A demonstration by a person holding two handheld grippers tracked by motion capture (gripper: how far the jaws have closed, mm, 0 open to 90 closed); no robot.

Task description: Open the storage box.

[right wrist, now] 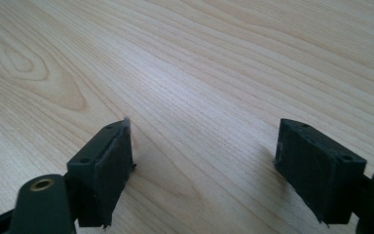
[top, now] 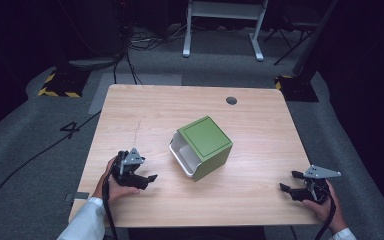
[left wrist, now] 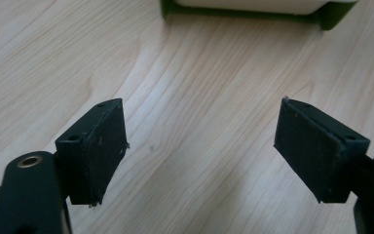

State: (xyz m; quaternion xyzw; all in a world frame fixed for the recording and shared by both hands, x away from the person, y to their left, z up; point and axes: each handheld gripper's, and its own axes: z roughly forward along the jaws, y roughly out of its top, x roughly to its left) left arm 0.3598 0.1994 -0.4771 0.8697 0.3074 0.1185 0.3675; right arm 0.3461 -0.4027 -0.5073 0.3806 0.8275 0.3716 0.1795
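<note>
A green box (top: 204,146) with a white inner drawer or liner lies tipped on the middle of the wooden table (top: 145,110); its white opening faces the front left. My left gripper (top: 149,180) rests on the table to the box's left, open and holding nothing. In the left gripper view the box's green and white edge (left wrist: 253,9) shows at the top, beyond the open gripper (left wrist: 202,146). My right gripper (top: 289,181) sits near the table's front right corner, open and apart from the box. In the right gripper view the open gripper (right wrist: 202,158) hangs over bare wood.
A round grommet hole (top: 231,100) sits near the table's far edge. Beyond the table are a white desk frame (top: 225,25), cables on the grey floor and yellow-black striped stand bases (top: 60,82).
</note>
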